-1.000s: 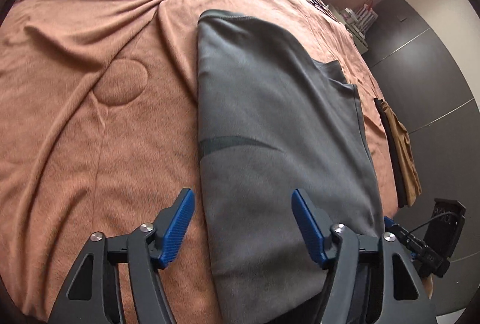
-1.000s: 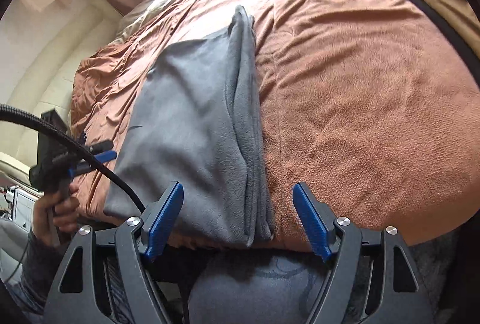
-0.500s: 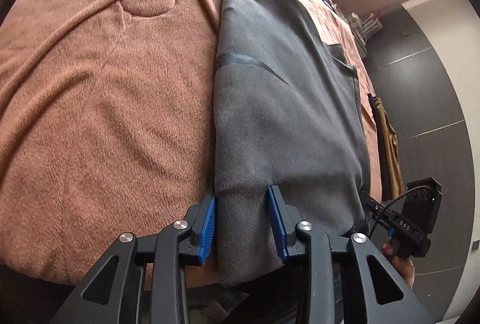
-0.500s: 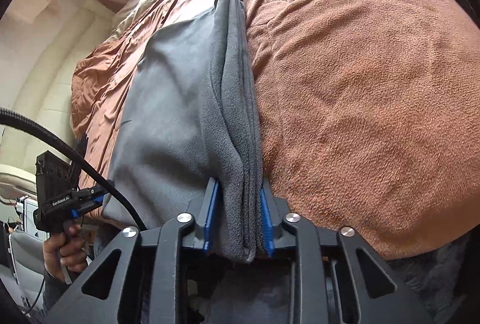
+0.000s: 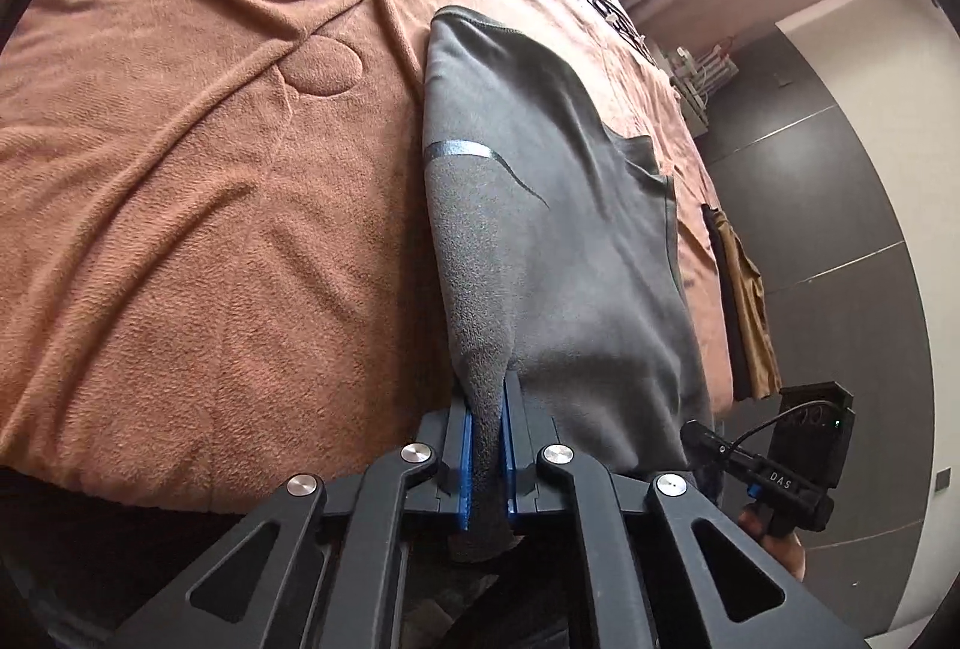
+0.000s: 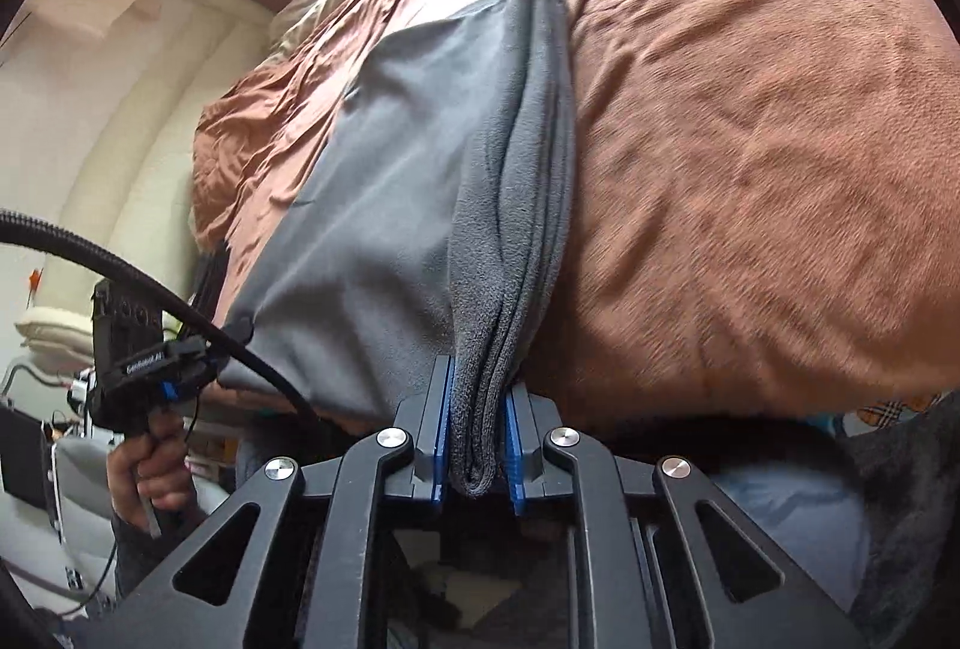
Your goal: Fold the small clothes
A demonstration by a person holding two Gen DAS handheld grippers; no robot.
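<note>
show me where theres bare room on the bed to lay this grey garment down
Widest bare brown blanket lies left of the grey garment in the left wrist view; another bare stretch lies on its other side, up to the tan clothes at the bed's edge. The near edge is crowded: both jaws grip the garment there.

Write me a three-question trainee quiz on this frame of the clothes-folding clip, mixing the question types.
1. True or false: the left gripper is shut on the grey garment.
2. What does the right gripper pinch? A) the brown blanket B) the garment's layered edge C) a cable
3. Fill in: the garment lies on a ____ blanket.

Key: 1 true; 2 B; 3 brown. Both grippers' jaws have just been closing, with the grey cloth between them.
</note>
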